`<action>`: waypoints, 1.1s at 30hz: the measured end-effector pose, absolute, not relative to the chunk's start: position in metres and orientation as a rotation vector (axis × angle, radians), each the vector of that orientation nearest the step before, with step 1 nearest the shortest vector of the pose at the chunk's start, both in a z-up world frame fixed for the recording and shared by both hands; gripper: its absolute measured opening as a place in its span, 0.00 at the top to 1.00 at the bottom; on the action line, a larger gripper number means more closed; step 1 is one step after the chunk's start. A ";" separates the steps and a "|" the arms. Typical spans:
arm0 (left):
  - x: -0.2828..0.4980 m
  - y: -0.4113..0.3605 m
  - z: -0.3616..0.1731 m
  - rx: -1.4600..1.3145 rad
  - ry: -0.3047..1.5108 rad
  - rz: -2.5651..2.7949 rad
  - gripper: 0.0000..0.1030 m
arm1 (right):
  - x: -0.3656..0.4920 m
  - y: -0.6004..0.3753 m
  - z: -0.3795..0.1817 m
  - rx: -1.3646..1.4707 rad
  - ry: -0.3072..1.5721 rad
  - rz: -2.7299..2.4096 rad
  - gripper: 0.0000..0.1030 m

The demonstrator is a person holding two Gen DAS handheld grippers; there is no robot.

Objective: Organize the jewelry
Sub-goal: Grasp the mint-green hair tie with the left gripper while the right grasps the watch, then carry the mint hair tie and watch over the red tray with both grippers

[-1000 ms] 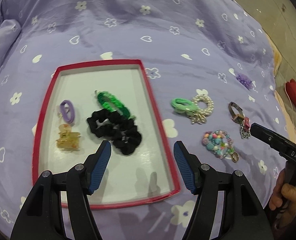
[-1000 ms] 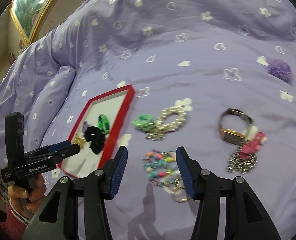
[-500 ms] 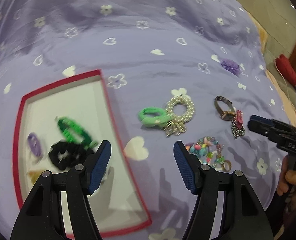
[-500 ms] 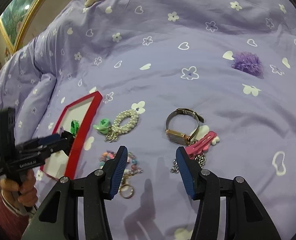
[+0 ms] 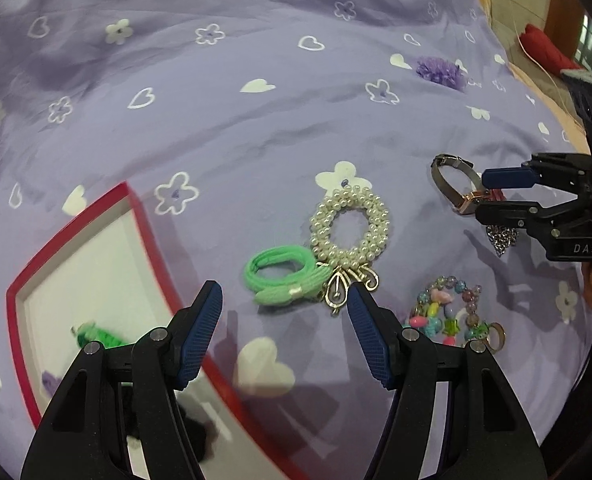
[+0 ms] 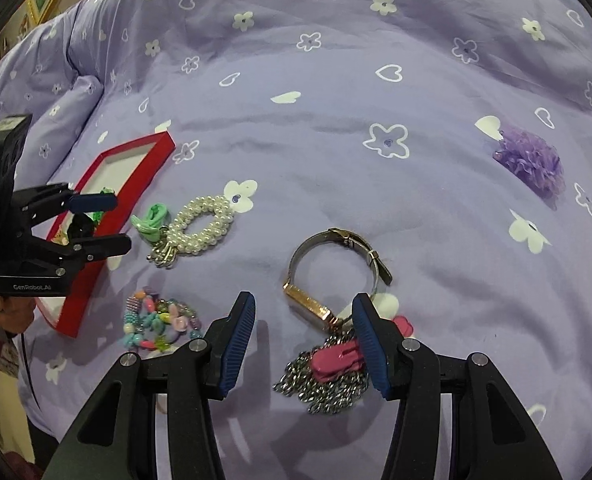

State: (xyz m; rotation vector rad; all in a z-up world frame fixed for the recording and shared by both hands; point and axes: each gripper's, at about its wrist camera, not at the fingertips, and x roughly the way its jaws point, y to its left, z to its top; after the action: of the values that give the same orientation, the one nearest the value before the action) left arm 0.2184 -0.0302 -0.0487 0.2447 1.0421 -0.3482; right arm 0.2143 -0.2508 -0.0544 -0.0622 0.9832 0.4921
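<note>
Over on the bedspread [image 6: 335,80], taking the red tray [image 6: 136,200] as the marker and going left to right: the tray already holds a few hair ties, and just right of its edge lie the green hair tie [image 5: 284,276] and, touching it, the pearl bracelet [image 5: 349,226]. The left gripper [image 5: 286,312] hangs over that pair with jaws apart and nothing in them — the tie sits just ahead of its tips, long axis running across the gap. Further right lie the bead bracelet [image 6: 160,320], then the watch [image 6: 335,268] and pink clip [image 6: 341,360], with the right gripper [image 6: 303,338] open and empty above them. The left looks likelier to take the tie.
</note>
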 end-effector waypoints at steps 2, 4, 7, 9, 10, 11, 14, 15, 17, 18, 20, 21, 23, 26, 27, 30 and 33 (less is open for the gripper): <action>0.222 -0.035 -0.055 0.260 1.049 -0.345 0.37 | 0.215 -0.247 -0.055 -0.086 0.979 0.497 0.49; 0.225 -0.040 -0.061 0.273 1.062 -0.348 0.41 | 0.216 -0.243 -0.056 -0.104 0.975 0.509 0.49; 0.227 -0.044 -0.069 0.276 1.093 -0.364 0.61 | 0.217 -0.237 -0.061 -0.129 0.982 0.522 0.51; 0.227 -0.044 -0.069 0.264 1.091 -0.388 0.74 | 0.217 -0.234 -0.064 -0.155 0.985 0.519 0.59; 0.226 -0.044 -0.068 0.262 1.092 -0.393 0.75 | 0.217 -0.234 -0.067 -0.166 0.991 0.516 0.63; 0.226 -0.044 -0.068 0.260 1.091 -0.396 0.84 | 0.218 -0.234 -0.069 -0.167 0.997 0.511 0.73; 0.222 -0.042 -0.067 0.254 1.083 -0.392 0.90 | 0.218 -0.238 -0.073 -0.157 1.004 0.495 0.90; 0.220 -0.040 -0.066 0.244 1.082 -0.388 0.92 | 0.218 -0.240 -0.073 -0.147 1.003 0.492 0.93; 0.217 -0.036 -0.062 0.206 1.076 -0.382 0.92 | 0.216 -0.245 -0.070 -0.112 0.998 0.486 0.93; 0.216 -0.033 -0.061 0.186 1.074 -0.382 0.92 | 0.215 -0.247 -0.068 -0.090 0.995 0.489 0.93; 0.212 -0.026 -0.055 0.139 1.067 -0.378 0.92 | 0.211 -0.249 -0.064 -0.046 0.987 0.504 0.93; 0.209 -0.022 -0.052 0.113 1.062 -0.371 0.92 | 0.208 -0.249 -0.062 -0.034 0.981 0.507 0.93; 0.204 -0.018 -0.048 0.076 1.056 -0.360 0.92 | 0.202 -0.246 -0.057 -0.015 0.967 0.513 0.93; 0.195 -0.009 -0.041 0.017 1.048 -0.342 0.93 | 0.195 -0.240 -0.049 0.022 0.949 0.531 0.93; 0.190 -0.005 -0.040 -0.005 1.045 -0.335 0.93 | 0.194 -0.237 -0.048 0.030 0.944 0.537 0.93; 0.179 0.003 -0.035 -0.047 1.035 -0.312 0.93 | 0.188 -0.227 -0.041 0.047 0.928 0.555 0.93; 0.168 0.011 -0.032 -0.087 1.025 -0.293 0.93 | 0.181 -0.216 -0.036 0.055 0.914 0.576 0.93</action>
State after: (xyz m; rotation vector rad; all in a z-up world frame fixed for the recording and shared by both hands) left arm 0.1681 0.0114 -0.0316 -0.0871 1.0247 -0.2932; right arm 0.1814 -0.2157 -0.0357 0.0546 0.9139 0.5758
